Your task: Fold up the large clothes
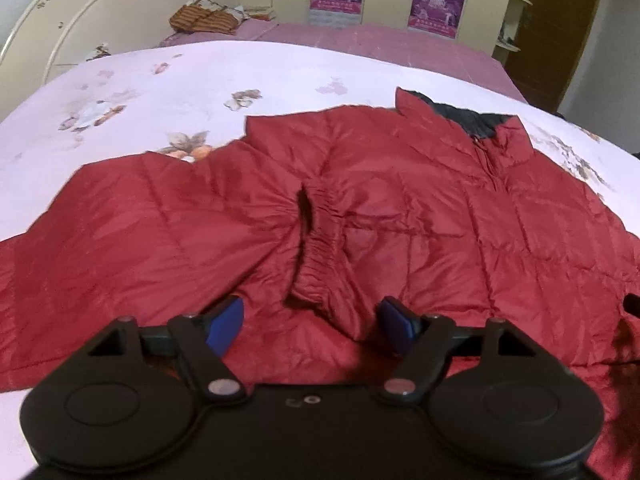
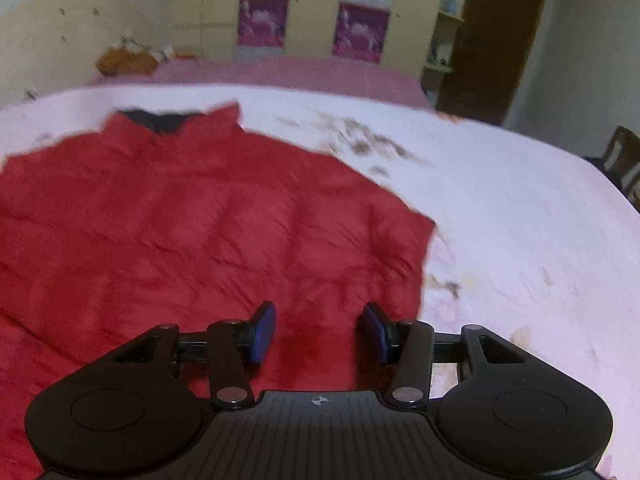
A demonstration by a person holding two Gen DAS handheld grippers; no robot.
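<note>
Red quilted jacket (image 1: 400, 208) spread flat on a bed (image 1: 160, 80), both grippers above it with nothing held.

Nearest, left gripper (image 1: 312, 330) spread wide, blue pads clear of the fabric, just short of the elastic cuff (image 1: 316, 248) of a sleeve folded across the body. Right gripper (image 2: 320, 334) parted about halfway, over the jacket's edge, pinching nothing. Farther off, dark-lined collar (image 1: 472, 120), floral sheet, pink cover, posters (image 1: 438, 6) on the wall.

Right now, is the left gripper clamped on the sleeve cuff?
No. The left gripper stands open, its blue pads apart, and the elastic cuff lies loose on the red jacket.
</note>
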